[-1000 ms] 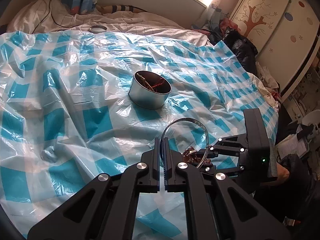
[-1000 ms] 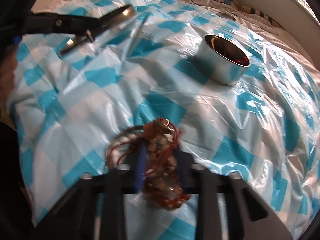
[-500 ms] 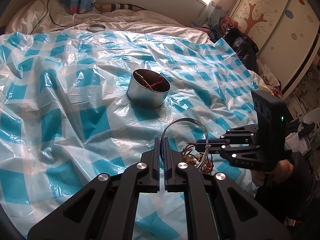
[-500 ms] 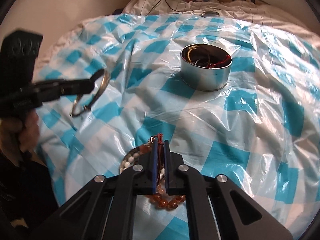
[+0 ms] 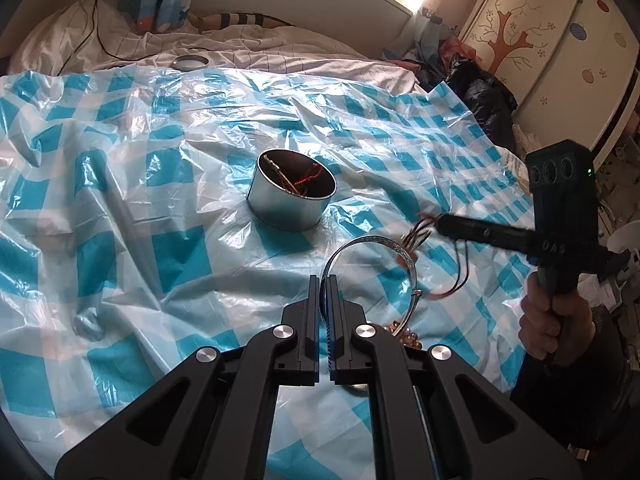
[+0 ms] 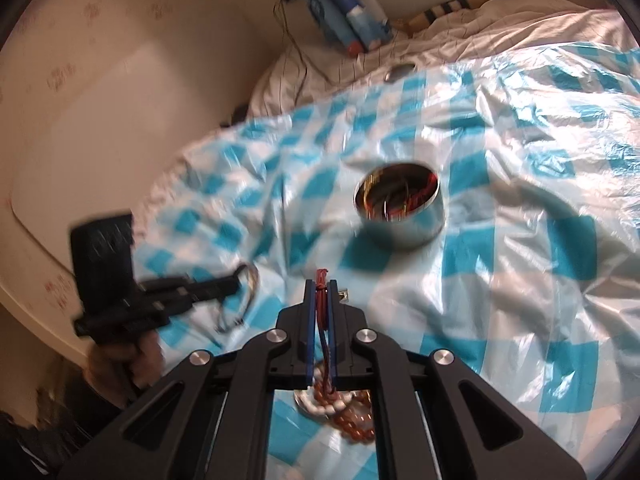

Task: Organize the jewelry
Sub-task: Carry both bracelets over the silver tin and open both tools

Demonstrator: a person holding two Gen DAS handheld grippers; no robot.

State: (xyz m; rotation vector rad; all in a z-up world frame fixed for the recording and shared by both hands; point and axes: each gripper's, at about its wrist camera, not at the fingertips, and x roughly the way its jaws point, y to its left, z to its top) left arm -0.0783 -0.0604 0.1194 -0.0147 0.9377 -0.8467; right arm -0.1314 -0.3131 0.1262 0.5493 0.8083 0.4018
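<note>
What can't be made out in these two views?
- Contents of the tin: left wrist view shows only red and gold strands; right wrist view is motion-blurred.
- Beaded bracelet: mostly hidden behind the right gripper.
- Silver bangle: lower part hidden behind the left gripper.

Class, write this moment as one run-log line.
left gripper: shut on silver bangle | right gripper: shut on red cord of bead bracelet | metal tin: upright, jewelry inside
</note>
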